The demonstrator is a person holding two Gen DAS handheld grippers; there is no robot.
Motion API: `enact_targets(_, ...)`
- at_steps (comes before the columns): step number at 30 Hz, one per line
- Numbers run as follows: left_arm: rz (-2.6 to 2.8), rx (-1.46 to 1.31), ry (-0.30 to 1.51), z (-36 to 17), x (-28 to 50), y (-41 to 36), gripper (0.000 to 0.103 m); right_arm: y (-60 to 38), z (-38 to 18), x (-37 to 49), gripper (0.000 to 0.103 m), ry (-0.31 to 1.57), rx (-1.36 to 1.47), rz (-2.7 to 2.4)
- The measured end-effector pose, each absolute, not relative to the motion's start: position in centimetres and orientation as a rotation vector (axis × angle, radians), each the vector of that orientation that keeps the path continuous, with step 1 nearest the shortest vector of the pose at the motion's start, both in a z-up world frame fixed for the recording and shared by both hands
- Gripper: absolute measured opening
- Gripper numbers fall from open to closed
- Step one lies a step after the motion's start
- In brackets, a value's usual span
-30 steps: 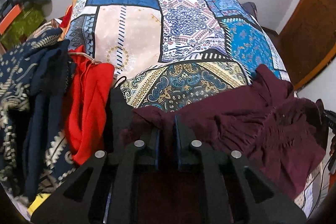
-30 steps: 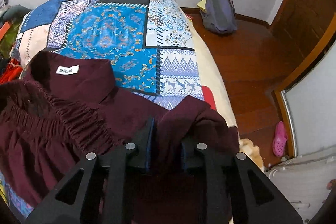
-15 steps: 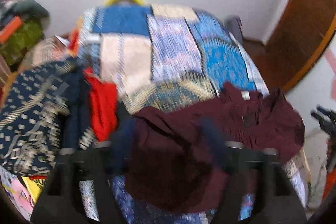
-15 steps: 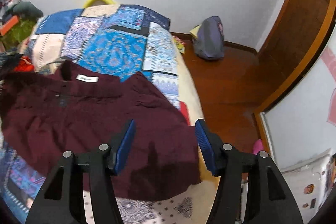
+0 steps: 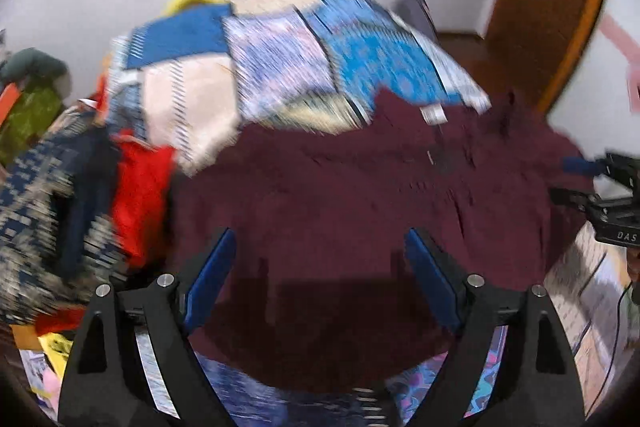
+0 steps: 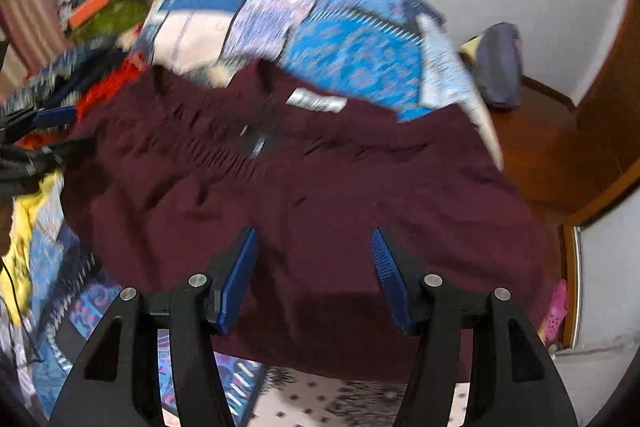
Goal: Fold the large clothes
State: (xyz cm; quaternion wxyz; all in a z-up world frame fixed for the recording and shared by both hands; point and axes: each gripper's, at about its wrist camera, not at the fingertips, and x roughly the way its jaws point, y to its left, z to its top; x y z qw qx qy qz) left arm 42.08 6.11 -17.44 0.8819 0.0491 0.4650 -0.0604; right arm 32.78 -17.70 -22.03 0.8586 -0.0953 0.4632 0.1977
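A large maroon garment (image 5: 360, 195) lies spread flat on the patchwork bedspread (image 5: 280, 75), its white neck label (image 5: 434, 114) at the far side. My left gripper (image 5: 320, 239) hovers open over the garment's near left part, nothing between its blue pads. In the right wrist view the same garment (image 6: 320, 187) and label (image 6: 316, 103) show, and my right gripper (image 6: 313, 233) stands open above its near right part, holding nothing. Each gripper shows at the other view's edge: the right gripper (image 5: 592, 179) and the left gripper (image 6: 40, 131). Both views are blurred by motion.
A heap of other clothes lies left of the garment: a red piece (image 5: 140, 187) and a navy patterned one (image 5: 36, 195). A grey backpack (image 6: 500, 67) sits on the wooden floor beyond the bed. A wooden door (image 5: 540, 7) and a pink shoe (image 6: 558, 311) are on the right.
Both grippers were shut on bunched maroon cloth; they have let go, opened wide and pulled back. The garment now lies spread flat instead of crumpled.
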Motion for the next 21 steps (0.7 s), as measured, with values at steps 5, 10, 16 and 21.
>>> enact_targets(5, -0.106, 0.161, 1.017, -23.0, 41.7, 3.4, 0.087, -15.9, -26.6, 32.5, 0.059, 1.021, -0.25, 0.384)
enact_targets(10, -0.081, 0.152, 0.98, -23.5, 41.1, 3.5, 0.09, -16.4, -26.5, 32.2, 0.068, 0.987, -0.238, 0.35)
enact_targets(16, -0.063, 0.141, 0.978, -22.3, 39.7, 4.1, 0.09, -16.7, -25.1, 31.8, 0.069, 1.017, -0.209, 0.345)
enact_targets(21, -0.029, 0.056, 0.949, -20.4, 37.2, 6.2, 0.09, -15.7, -23.3, 30.3, 0.069, 0.966, -0.221, 0.381)
